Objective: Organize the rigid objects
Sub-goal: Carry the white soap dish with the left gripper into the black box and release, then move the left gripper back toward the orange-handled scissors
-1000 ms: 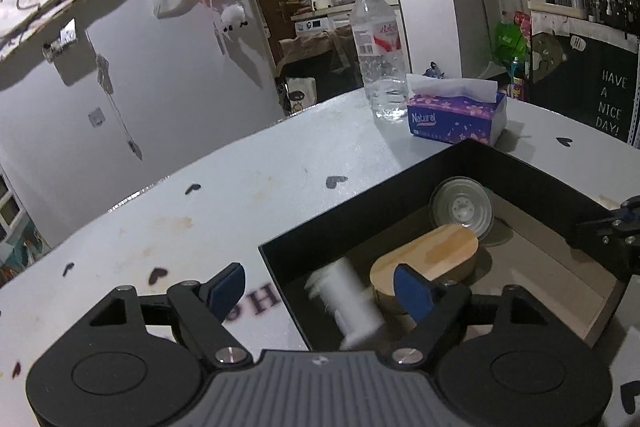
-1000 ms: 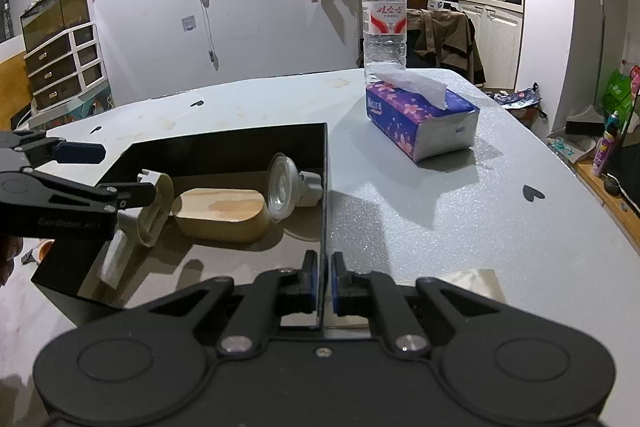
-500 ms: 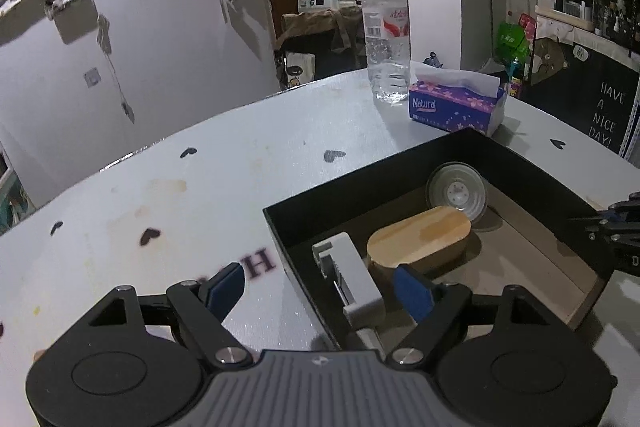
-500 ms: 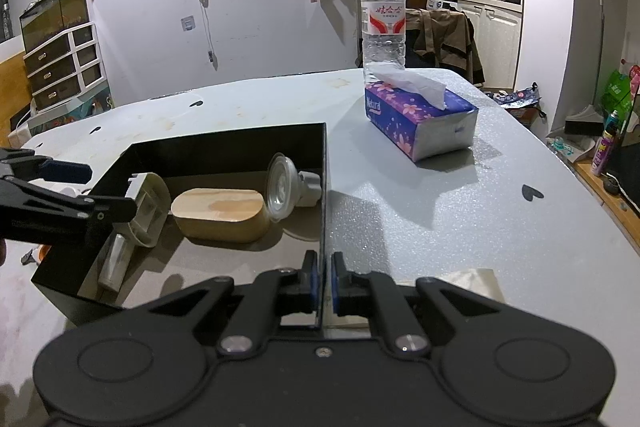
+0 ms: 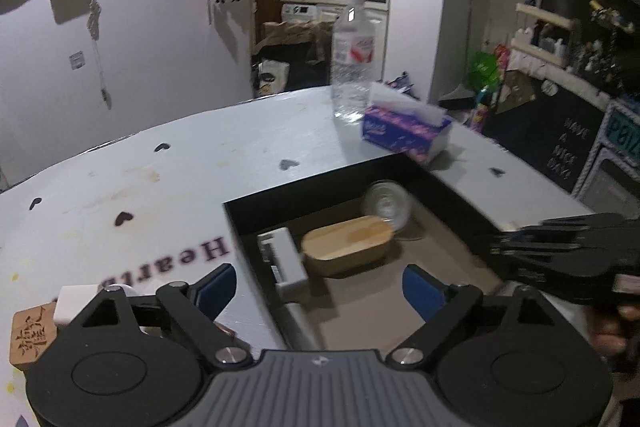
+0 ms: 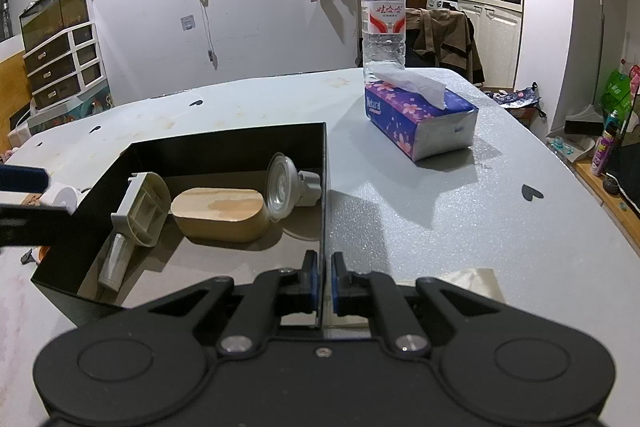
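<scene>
- Box wall (image 6: 324, 195) clamped in my right claw (image 6: 324, 287), steadying it
- Left claw (image 5: 320, 285) opening, nothing between; white holder (image 5: 282, 259) just ahead inside, beside wooden case (image 5: 348, 245)

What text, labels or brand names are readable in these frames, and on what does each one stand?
"Natural": end face of the purple flowered tissue box.
"HAVE A NICE DAY!": black board at the right of the left wrist view.
"Heart", seen upside down and partly hidden: printed on the grey table top.
Red-and-white label on the clear plastic water bottle: Chinese characters, too small to read.
Small wooden tag: carved characters, unreadable.
</scene>
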A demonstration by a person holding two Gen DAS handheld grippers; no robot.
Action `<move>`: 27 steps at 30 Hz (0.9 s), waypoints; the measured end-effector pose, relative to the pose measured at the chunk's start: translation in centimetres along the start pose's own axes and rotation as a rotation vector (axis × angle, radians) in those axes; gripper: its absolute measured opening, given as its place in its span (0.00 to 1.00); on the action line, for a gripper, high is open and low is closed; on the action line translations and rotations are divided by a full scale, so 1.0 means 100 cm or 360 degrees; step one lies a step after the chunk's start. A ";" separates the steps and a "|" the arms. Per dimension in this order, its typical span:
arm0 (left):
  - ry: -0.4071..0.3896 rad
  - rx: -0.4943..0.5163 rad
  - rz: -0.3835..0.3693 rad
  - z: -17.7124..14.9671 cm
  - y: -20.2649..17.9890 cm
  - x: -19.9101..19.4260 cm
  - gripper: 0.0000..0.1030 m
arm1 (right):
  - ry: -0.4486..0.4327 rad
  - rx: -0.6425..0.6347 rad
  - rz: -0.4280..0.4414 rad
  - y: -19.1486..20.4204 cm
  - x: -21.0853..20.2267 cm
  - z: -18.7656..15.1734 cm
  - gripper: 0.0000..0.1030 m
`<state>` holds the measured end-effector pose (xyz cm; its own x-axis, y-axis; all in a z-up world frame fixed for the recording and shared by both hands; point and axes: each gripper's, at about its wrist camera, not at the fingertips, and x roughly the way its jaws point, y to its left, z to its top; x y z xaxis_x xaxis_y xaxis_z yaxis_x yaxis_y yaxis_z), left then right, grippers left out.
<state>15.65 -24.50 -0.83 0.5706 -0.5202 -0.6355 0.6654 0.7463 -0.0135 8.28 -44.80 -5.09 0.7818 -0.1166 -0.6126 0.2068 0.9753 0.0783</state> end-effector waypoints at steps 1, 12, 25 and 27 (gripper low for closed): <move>-0.0011 -0.0003 -0.0018 0.000 -0.002 -0.005 0.92 | 0.0000 0.0001 0.0001 0.000 0.000 0.000 0.07; -0.0107 -0.0085 -0.0087 -0.015 -0.008 -0.044 1.00 | 0.0002 0.0002 0.0001 0.000 0.000 0.000 0.07; -0.0055 -0.0311 0.0081 -0.062 0.041 -0.062 1.00 | 0.0001 -0.0002 -0.0003 -0.001 0.000 0.000 0.07; -0.0043 -0.0354 0.0127 -0.069 0.052 -0.061 1.00 | 0.0002 -0.0001 -0.0003 0.000 0.000 0.000 0.07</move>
<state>12.37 -14.57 -2.35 0.6319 -0.4644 -0.6204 0.4967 0.8572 -0.1357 8.28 -44.83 -5.12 0.7809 -0.1180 -0.6135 0.2078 0.9751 0.0770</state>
